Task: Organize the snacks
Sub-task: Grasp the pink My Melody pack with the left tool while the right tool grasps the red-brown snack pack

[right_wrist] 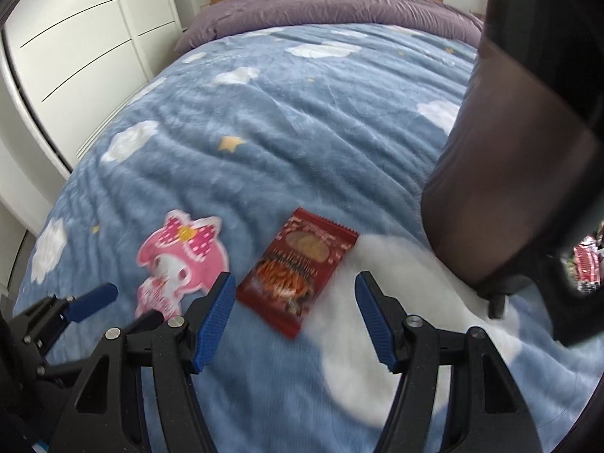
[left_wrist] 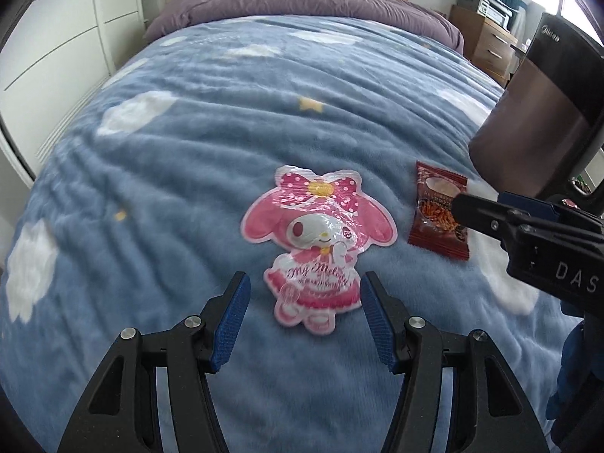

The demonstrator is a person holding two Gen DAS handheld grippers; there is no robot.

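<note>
A pink rabbit-shaped snack bag (left_wrist: 317, 241) lies flat on the blue cloud-print blanket (left_wrist: 188, 158). My left gripper (left_wrist: 305, 302) hovers over its lower end, open, with its blue pads on either side of the bag and apart from it. To the right lies a red snack packet (left_wrist: 439, 215). In the right wrist view my right gripper (right_wrist: 294, 302) stands open just short of the red snack packet (right_wrist: 298, 271), holding nothing. The pink bag (right_wrist: 181, 260) and the left gripper (right_wrist: 124, 305) show at the lower left there.
A dark brown container with a black frame (right_wrist: 509, 188) stands on the bed at the right, with red wrappers (right_wrist: 585, 264) visible inside. A purple duvet (left_wrist: 302, 3) and wooden headboard lie at the far end. White drawers (right_wrist: 75, 37) line the left side.
</note>
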